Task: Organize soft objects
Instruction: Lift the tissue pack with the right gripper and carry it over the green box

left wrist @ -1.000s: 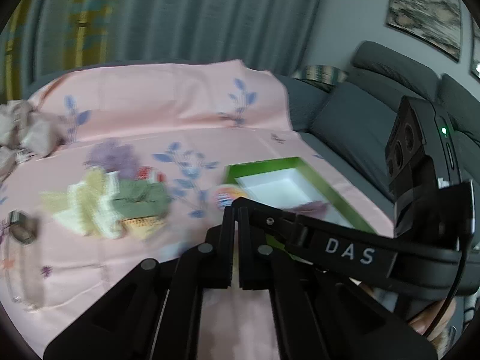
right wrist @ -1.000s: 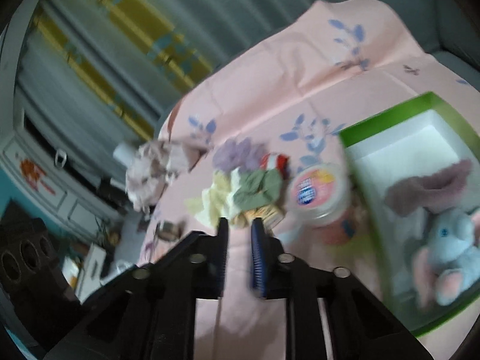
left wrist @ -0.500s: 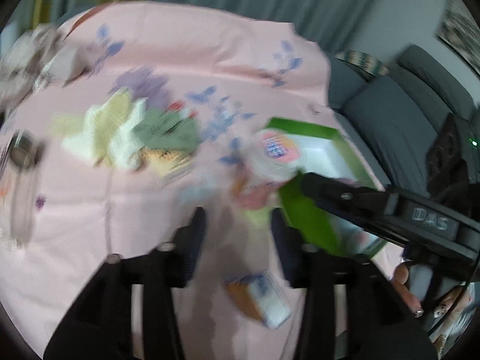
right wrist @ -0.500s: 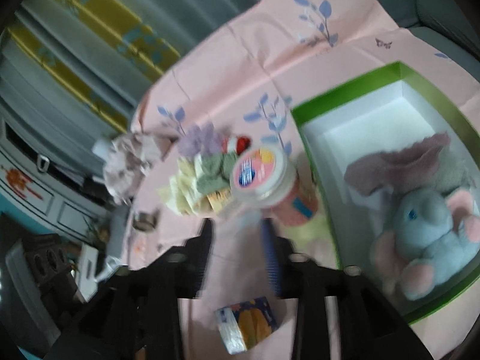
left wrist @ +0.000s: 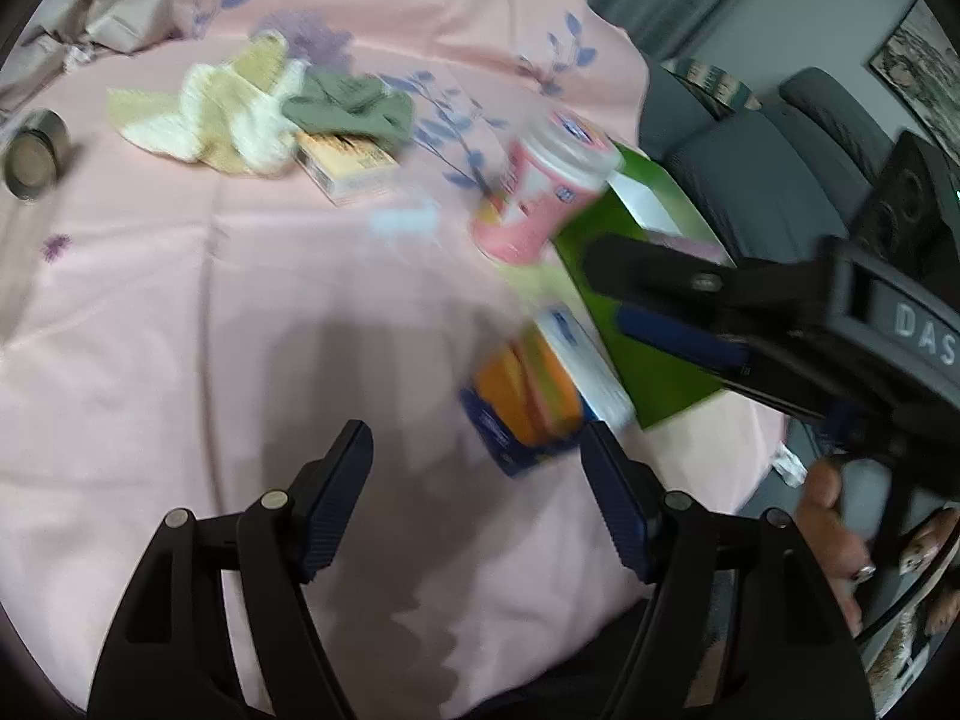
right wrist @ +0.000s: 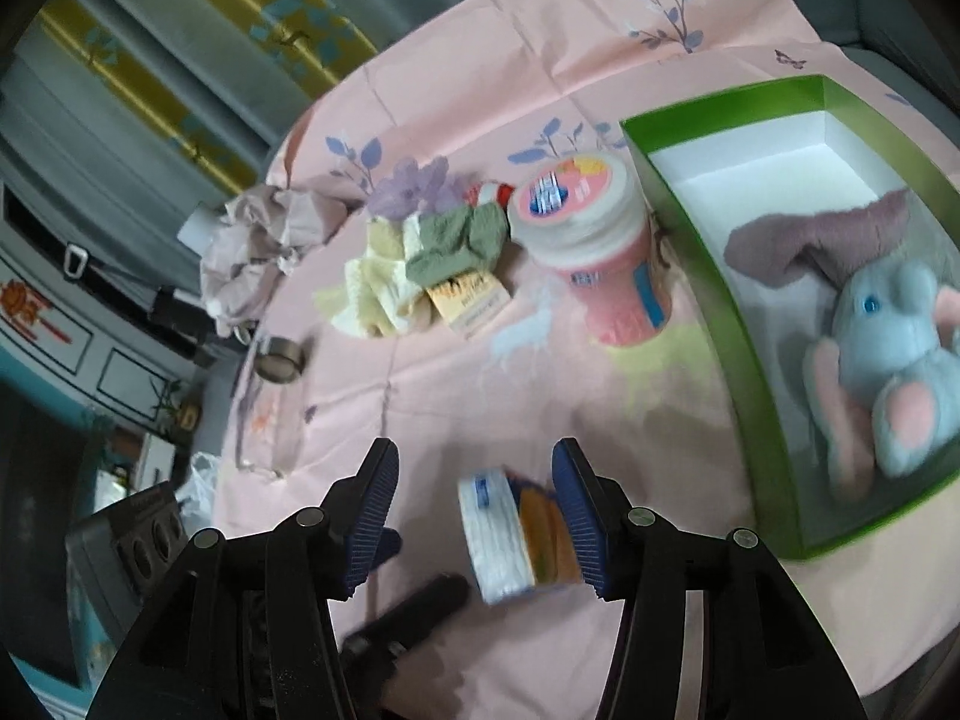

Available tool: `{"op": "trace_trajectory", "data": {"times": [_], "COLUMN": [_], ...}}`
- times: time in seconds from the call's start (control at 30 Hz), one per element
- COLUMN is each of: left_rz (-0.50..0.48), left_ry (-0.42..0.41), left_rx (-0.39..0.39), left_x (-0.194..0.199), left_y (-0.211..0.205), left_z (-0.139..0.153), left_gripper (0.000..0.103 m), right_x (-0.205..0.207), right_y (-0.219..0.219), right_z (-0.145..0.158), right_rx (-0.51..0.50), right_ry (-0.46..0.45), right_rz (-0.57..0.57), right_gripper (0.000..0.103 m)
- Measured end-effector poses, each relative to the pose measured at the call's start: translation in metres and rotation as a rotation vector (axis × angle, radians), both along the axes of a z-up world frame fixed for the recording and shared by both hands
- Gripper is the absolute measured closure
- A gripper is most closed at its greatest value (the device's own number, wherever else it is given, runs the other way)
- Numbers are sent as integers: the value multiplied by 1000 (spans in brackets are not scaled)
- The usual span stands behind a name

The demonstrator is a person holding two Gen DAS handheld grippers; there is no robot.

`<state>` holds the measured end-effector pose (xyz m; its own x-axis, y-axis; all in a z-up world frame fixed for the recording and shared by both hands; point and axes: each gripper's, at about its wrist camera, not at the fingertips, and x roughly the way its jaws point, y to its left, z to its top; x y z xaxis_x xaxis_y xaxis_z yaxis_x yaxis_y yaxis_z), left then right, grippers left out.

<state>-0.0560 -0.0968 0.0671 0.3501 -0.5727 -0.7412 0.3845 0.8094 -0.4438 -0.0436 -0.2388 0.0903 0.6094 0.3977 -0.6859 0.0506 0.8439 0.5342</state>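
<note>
Both grippers' jaws are opening, gripping nothing — left gripper (left wrist: pixel 477 483), right gripper (right wrist: pixel 474 519). The tissue pack (right wrist: pixel 519 531) lies on the pink cloth (right wrist: pixel 480 372) between the right jaws, green box (right wrist: pixel 750 324) at two o'clock.

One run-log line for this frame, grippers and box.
left gripper: opening, empty | right gripper: opening, tissue pack between jaws | green box: plush elephant inside

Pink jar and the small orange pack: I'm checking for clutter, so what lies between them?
Nothing: in the right wrist view only bare pink cloth lies between the pink jar and the pack.
</note>
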Motion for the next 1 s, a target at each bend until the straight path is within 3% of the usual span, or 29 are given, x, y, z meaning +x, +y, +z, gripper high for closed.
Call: {"op": "trace_trajectory", "data": {"times": [0.13, 0.23, 0.4, 0.47, 0.63, 0.83, 1.0], "left_rz": [-34, -27, -22, -52, -87, -155, -219], "left_ry": [29, 41, 79, 81, 7, -132, -199], "left_rx": [-15, -31, -77, -123, -102, -67, -53], "left_x": [-1, 4, 18, 19, 18, 23, 35], "left_y": [-11, -13, -14, -18, -37, -86, -132], "left_z": [-14, -23, -32, -24, 7, 72, 92], "left_gripper": [32, 32, 37, 53, 57, 58, 59], "right_x": [0, 5, 5, 3, -5, -20, -23], "right_y": [8, 9, -3, -7, -19, -56, -102], "right_z": [-20, -37, -41, -40, -22, 31, 63], "right_rx": [-8, 0, 102, 142, 180, 207, 198], "right_ry": [57, 105, 62, 43, -22, -186, -255], "right_rz": [12, 8, 3, 7, -25, -97, -219], "right_gripper": [49, 62, 70, 70, 70, 70, 70]}}
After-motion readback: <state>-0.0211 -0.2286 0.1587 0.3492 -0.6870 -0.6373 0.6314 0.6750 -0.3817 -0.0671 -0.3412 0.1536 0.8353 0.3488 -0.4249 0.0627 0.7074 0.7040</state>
